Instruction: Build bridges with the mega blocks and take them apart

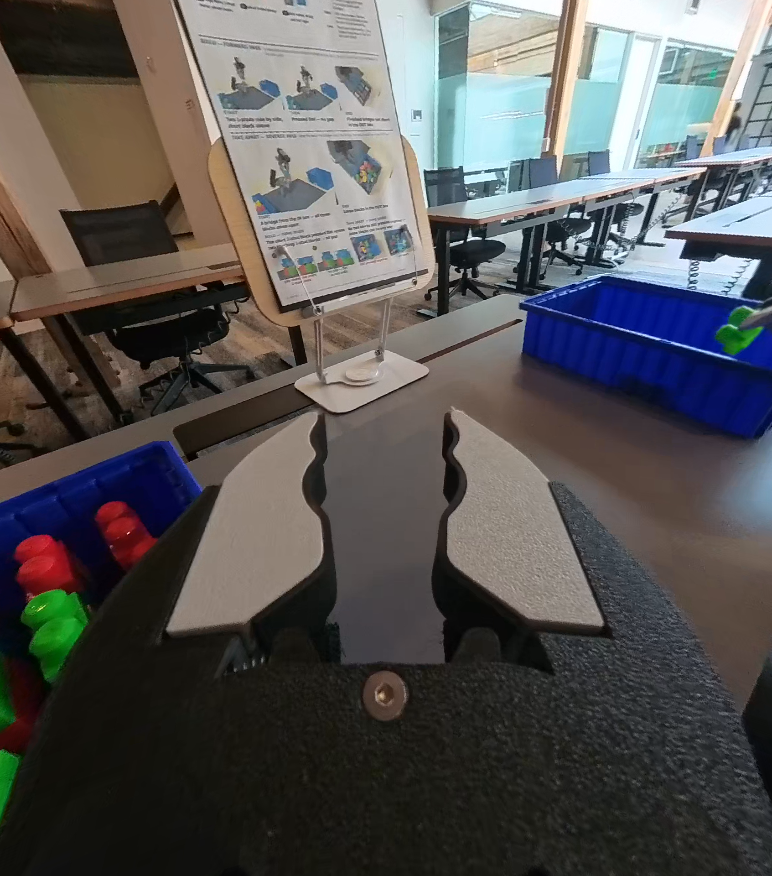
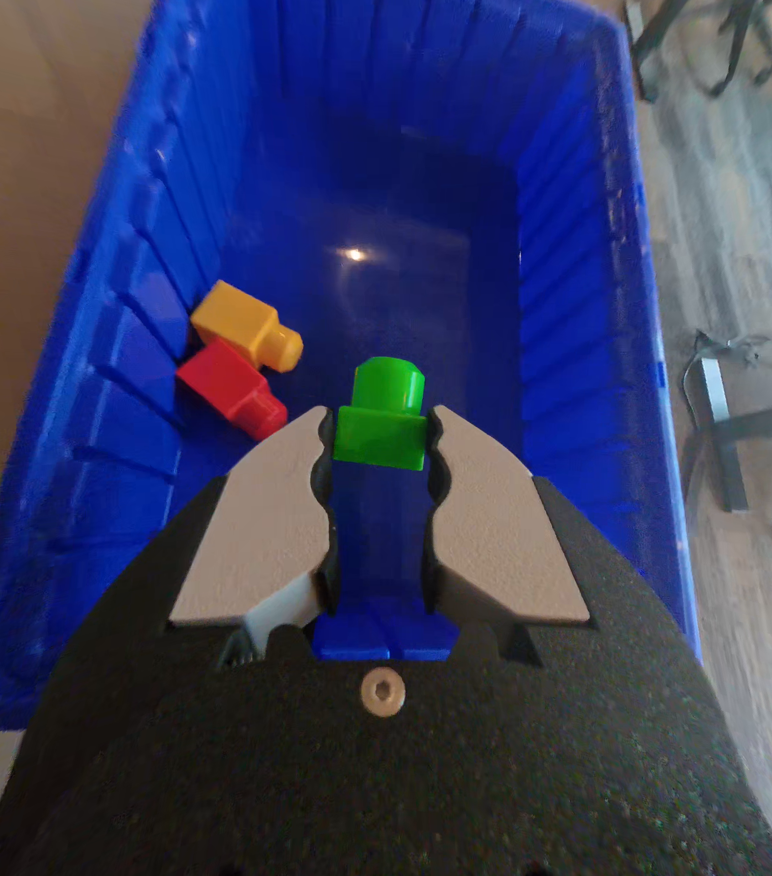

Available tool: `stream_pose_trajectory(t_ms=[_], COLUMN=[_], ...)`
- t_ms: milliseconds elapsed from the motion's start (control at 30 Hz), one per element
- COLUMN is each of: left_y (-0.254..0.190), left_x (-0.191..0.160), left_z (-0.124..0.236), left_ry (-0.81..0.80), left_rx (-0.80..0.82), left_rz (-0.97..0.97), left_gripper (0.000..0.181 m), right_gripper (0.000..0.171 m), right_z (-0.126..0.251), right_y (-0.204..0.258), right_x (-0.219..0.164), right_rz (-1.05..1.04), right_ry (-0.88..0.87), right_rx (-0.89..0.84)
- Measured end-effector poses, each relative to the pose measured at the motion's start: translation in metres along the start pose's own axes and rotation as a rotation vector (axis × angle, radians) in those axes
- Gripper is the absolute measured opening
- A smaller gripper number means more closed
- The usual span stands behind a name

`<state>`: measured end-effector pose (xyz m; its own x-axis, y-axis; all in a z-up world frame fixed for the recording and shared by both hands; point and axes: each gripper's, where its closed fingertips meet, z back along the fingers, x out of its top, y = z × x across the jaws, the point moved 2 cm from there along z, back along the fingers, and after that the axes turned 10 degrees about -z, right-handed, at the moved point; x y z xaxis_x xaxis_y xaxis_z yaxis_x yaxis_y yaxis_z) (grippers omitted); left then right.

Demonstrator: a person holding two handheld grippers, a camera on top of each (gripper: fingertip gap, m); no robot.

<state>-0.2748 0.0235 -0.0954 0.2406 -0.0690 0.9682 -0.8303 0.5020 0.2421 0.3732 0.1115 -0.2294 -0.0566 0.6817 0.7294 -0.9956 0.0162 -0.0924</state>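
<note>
- The right hand-held gripper [image 2: 380,426] pinches a single-stud green block [image 2: 381,426] between its grey fingertips [image 2: 296,443], stud pointing away from the camera, above the inside of a blue bin [image 2: 564,284].
- The block hangs clear of the bin floor, not touching either of the other blocks.
- Just to its left, on the bin floor against the left wall, lie a red block [image 2: 227,386] and a yellow block [image 2: 241,322], both on their sides and touching each other, studs pointing toward the bin's middle.
- The rest of that bin's floor is bare blue plastic with a light glare on it.
- The left hand-held gripper [image 1: 384,422] stands wide apart with nothing between its fingers [image 1: 260,521], over the dark tabletop [image 1: 564,450].
- Close on its left, a second blue bin [image 1: 147,469] holds a heap of red blocks [image 1: 50,566] and green blocks [image 1: 54,630], some joined in stacks.
- Beyond the fingertips, a paper instruction sheet [image 1: 308,156] stands propped on a white stand [image 1: 360,374] at the tabletop's far edge.
- Far right in the left wrist view, the first bin shows with the other gripper reaching over it, green block in its tips.
- Behind all this are rows of desks [image 1: 564,199] and black office chairs [image 1: 469,246].
</note>
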Motion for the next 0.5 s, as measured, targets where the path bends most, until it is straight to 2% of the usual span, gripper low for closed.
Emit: stream_pose_trajectory(t_ms=[200, 433, 500], left_y=[0.011, 0.035, 0.045], left_x=[-0.008, -0.027, -0.036], left_z=[0.009, 0.025, 0.032], left_ry=[0.046, 0.147, 0.212], left_rx=[0.062, 0.186, 0.255], left_rz=[-0.005, 0.005, -0.008], left_gripper=[0.047, 0.046, 0.047], right_gripper=[0.037, 0.067, 0.070], right_z=[-0.020, -0.015, -0.009], right_y=[-0.003, 0.003, 0.008], right_x=[-0.016, -0.004, 0.002], right_rz=[-0.009, -0.028, -0.012], right_ry=[0.107, 0.034, -0.002], right_rx=[-0.004, 0.001, 0.013])
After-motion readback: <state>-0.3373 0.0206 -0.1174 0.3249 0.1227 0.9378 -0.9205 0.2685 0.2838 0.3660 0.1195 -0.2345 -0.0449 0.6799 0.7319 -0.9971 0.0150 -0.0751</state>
